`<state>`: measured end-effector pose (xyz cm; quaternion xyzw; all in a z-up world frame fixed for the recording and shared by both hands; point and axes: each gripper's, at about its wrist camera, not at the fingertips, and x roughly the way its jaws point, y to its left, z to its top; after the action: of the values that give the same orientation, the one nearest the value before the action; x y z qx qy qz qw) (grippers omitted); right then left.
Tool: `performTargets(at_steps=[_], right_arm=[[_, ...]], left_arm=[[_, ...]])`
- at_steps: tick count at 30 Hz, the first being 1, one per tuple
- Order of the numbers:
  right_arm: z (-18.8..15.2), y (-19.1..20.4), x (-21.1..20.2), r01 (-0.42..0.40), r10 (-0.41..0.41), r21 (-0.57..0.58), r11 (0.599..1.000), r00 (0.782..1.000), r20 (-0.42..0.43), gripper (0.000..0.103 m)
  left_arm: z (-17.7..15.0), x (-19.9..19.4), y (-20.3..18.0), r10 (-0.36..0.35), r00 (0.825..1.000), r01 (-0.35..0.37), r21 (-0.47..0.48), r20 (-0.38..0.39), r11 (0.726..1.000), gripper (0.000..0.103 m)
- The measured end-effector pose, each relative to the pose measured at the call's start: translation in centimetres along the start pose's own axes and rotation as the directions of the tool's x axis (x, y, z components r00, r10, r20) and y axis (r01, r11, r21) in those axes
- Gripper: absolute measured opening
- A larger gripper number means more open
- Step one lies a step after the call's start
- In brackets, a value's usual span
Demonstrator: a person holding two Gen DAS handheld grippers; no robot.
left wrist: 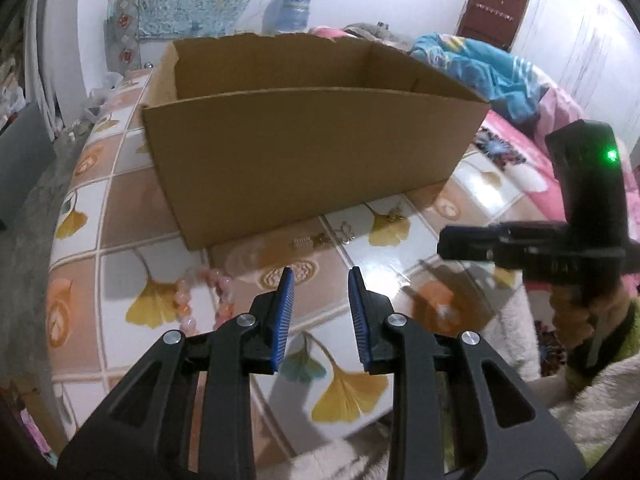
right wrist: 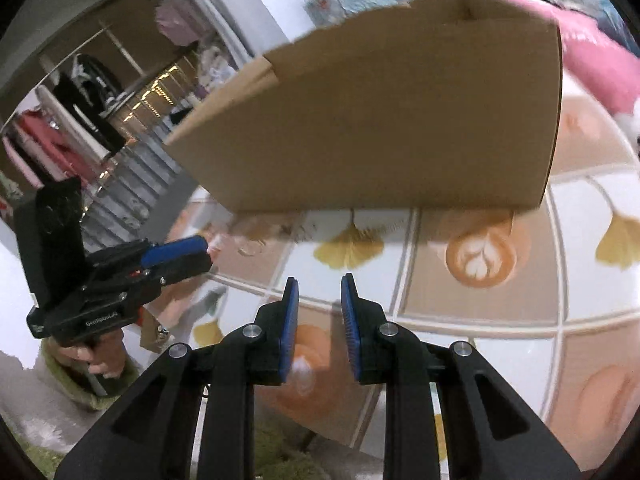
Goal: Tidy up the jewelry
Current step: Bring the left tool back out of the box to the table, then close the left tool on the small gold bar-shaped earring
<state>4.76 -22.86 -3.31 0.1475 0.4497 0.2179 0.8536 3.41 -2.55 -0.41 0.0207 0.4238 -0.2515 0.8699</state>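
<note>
An open cardboard box [left wrist: 304,152] stands on a table with a tile-and-ginkgo-leaf cloth [left wrist: 360,392]. A pink bead bracelet [left wrist: 208,300] lies on the cloth left of my left gripper [left wrist: 320,276], which is open and empty above the table. Small metal jewelry pieces [left wrist: 324,238] lie just in front of the box. In the right wrist view my right gripper [right wrist: 318,282] is open and empty, facing the box [right wrist: 380,120]. A thin ring-like piece [right wrist: 250,246] lies near the box's left corner. The left gripper also shows in the right wrist view [right wrist: 120,276].
A bed with pink and blue bedding [left wrist: 500,72] lies behind the box at the right. A water jug [left wrist: 292,8] stands at the back. Hanging clothes [right wrist: 72,120] are at the left in the right wrist view. The right gripper body [left wrist: 560,240] is at the right of the left wrist view.
</note>
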Motion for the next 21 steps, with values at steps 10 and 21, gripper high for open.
performTargets(at_steps=[10, 21], right_arm=[[-0.1, -0.6, 1.2, -0.027, 0.027, 0.011, 1.000, 1.000, -0.008, 0.022], [0.5, -1.6, 1.4, -0.058, 0.059, 0.042, 0.997, 0.998, -0.008, 0.022]], left_arm=[[1.7, 5.0, -1.5, 0.157, 0.987, -0.147, 0.216, -0.032, 0.965, 0.026], [2.6, 6.1, -0.4, 0.045, 0.995, -0.020, 0.273, -0.086, 0.962, 0.012]])
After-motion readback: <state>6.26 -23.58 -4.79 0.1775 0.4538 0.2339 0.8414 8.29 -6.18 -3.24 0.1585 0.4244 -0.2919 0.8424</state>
